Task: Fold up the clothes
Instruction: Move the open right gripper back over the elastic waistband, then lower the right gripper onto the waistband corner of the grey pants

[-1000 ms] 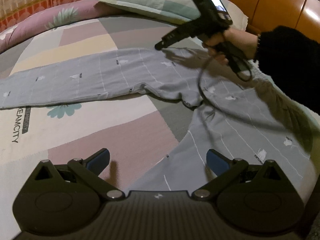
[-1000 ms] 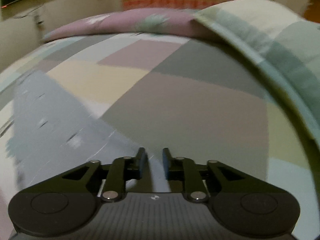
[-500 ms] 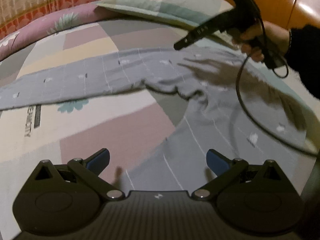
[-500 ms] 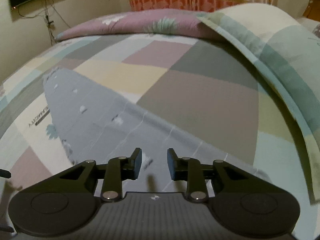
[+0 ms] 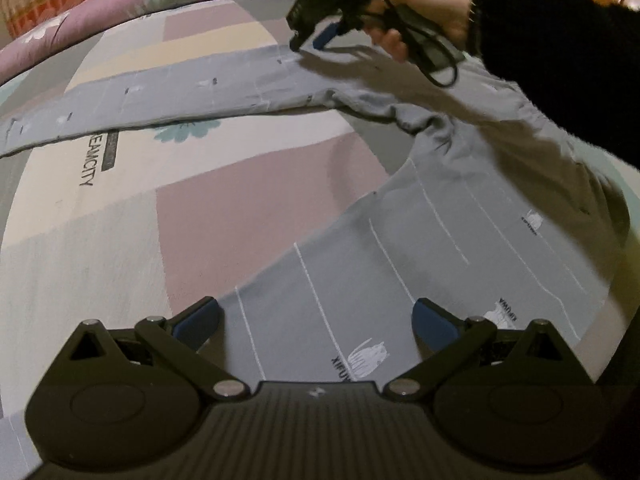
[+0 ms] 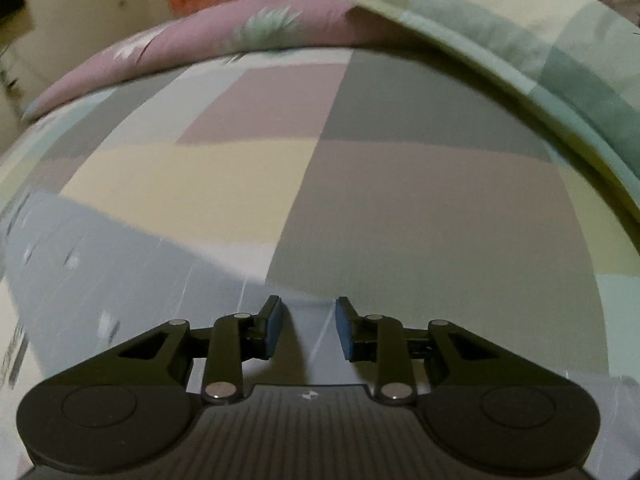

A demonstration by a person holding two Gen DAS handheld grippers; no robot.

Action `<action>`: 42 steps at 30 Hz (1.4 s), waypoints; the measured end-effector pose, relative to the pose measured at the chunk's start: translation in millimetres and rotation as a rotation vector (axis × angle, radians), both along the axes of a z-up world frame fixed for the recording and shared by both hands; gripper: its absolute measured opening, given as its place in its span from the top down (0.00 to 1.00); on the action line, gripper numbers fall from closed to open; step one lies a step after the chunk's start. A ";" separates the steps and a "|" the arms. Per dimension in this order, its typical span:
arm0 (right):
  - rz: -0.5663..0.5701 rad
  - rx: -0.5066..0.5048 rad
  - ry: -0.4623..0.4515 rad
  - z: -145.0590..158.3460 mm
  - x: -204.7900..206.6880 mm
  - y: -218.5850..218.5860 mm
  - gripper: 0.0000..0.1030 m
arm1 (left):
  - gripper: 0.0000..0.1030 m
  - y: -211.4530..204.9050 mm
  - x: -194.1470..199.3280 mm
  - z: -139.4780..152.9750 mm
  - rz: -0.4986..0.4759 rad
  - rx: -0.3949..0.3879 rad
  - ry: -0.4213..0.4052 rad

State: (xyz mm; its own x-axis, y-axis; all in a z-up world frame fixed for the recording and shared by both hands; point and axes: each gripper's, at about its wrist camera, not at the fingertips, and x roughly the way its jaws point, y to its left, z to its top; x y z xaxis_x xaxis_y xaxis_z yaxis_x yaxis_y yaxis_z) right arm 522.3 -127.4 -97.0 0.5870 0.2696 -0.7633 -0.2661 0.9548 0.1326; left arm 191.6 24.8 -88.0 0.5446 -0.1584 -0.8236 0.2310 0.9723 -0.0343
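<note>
Currently: grey trousers [image 5: 460, 240] spread legs-apart on bedspread [image 5: 100, 240] | left gripper [image 5: 316, 320] spread wide over one leg | right gripper [image 6: 306, 326] part-open, nothing pinched — risk: bedspread caught with cloth if lowered too deep.

The room is dim and warm-toned. The right wrist view is smeared with motion blur; the left one is sharper. Both bulge, with dark corners. A soft shadow falls across the grey trousers [image 5: 460, 220] under the sleeve [image 5: 560, 48].
</note>
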 end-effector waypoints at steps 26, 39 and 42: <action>-0.028 -0.099 0.047 -7.2 -334.9 -153.2 0.17 | 0.01 -27.5 -54.9 -11.6 -0.111 0.094 0.022; -0.077 -0.078 -0.002 -19.7 -348.3 -149.2 0.00 | 0.01 5.8 -62.7 3.7 0.066 0.120 0.030; -0.068 -0.076 -0.001 -19.0 -348.7 -150.4 0.00 | 0.01 13.0 -59.9 8.2 0.118 0.132 0.014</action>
State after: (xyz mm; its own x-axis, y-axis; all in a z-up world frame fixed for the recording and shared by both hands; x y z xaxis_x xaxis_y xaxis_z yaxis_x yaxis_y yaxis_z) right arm 173.5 -277.9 -116.0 0.6029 0.1706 -0.7794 -0.2009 0.9779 0.0587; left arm 131.7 37.9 -79.8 0.5411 0.0161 -0.8408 0.1151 0.9890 0.0930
